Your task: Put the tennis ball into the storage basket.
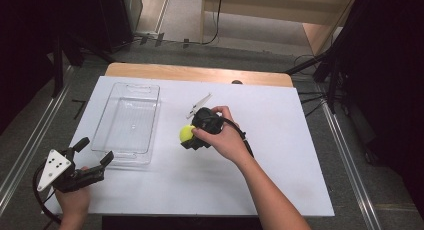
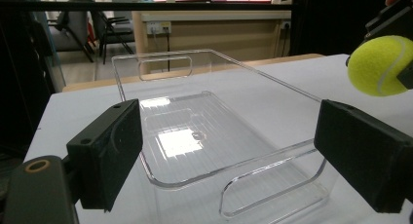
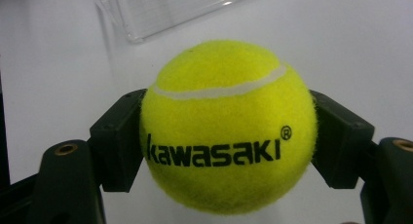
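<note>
The right tongs (image 3: 226, 136) are closed on a tennis ball (image 3: 226, 126), with one black jaw pressed against each side of it. In the right gripper view the ball sits in the middle of the frame, big and round. It is bright yellow and fuzzy, with a curved white line across its top and the black word "kawasaki" printed across its front. In the high view the right tongs (image 1: 192, 135) and the ball (image 1: 187, 134) are near the middle of the picture, over the white worktop (image 1: 280, 180), and a hand (image 1: 225, 137) is wrapped around the gripper. The frames do not make clear whether the ball touches the worktop or is lifted off it. The left tongs (image 2: 224, 160) are wide open and hold nothing. In the left gripper view their two black jaws stand far apart at the lower left and lower right of the frame, with a clear plastic tray (image 2: 160, 63) seen between them. The tray has a handle slot at each end. The ball (image 2: 380, 65) shows at the upper right of that view, in the other tongs. In the high view the left tongs (image 1: 95, 152) are at the lower left, just beside the near end of the tray (image 1: 112, 155), which lies left of the ball.
</note>
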Demonstrator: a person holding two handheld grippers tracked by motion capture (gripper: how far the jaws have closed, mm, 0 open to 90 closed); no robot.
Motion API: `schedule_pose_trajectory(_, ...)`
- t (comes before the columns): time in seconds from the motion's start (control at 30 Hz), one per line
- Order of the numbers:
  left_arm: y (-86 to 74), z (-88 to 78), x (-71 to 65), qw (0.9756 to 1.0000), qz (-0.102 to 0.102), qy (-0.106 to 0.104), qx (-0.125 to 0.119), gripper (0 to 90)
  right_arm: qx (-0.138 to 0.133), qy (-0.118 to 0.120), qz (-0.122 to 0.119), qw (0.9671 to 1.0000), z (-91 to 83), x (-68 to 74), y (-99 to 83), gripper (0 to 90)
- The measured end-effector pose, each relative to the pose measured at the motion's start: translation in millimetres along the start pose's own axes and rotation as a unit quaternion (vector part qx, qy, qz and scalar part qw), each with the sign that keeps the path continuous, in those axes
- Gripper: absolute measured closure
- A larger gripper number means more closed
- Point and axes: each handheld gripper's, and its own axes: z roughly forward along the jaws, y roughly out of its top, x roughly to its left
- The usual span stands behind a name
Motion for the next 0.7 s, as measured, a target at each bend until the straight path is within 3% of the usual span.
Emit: schedule_pose_trajectory(0.7,0.1,0.3,0.2,1.0000,-0.004,0.001,0.002,11.1,0.001,0.004,-0.008,1.0000,-0.9,5.3,21.0,23.3)
